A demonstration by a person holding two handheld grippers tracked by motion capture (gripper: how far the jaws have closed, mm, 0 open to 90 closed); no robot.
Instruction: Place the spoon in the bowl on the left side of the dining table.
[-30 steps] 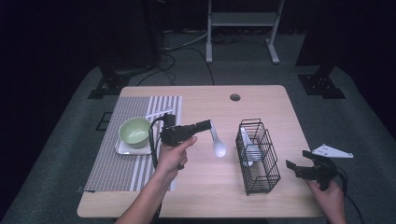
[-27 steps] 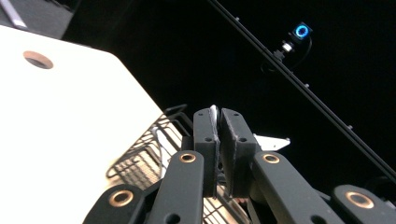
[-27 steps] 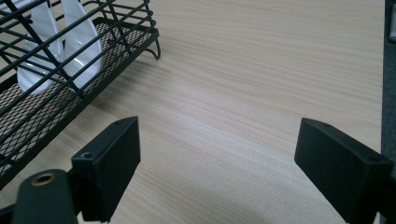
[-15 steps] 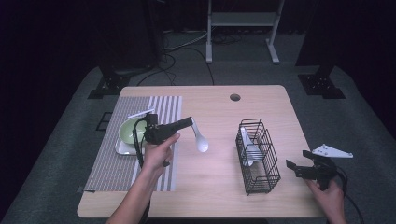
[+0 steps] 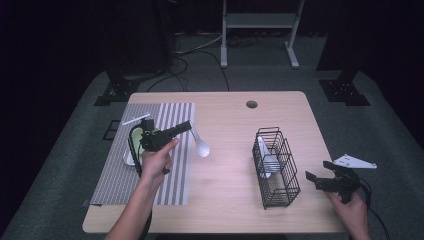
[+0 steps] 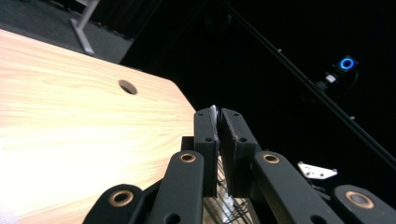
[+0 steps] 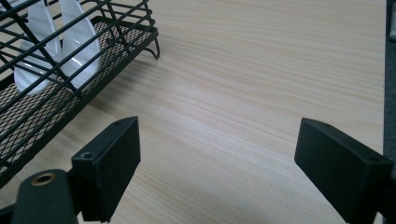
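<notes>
White plastic spoon (image 5: 200, 145) clamped in the left gripper (image 5: 186, 126) jaws above the striped grey placemat (image 5: 172, 165).
Black wire basket (image 5: 276, 170) holding white spoons stands between it and the wide-open right gripper (image 5: 316, 178) on the wooden table (image 5: 225, 125).

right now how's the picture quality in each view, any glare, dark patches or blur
High view: room dark, table evenly lit, spoon in the left gripper slightly soft. Left gripper view: tabletop washed out by glare at lower left, background black but for a blue ring light. Right gripper view: even light, wood grain sharp, basket a little soft, near jaws of the right gripper blurred.
</notes>
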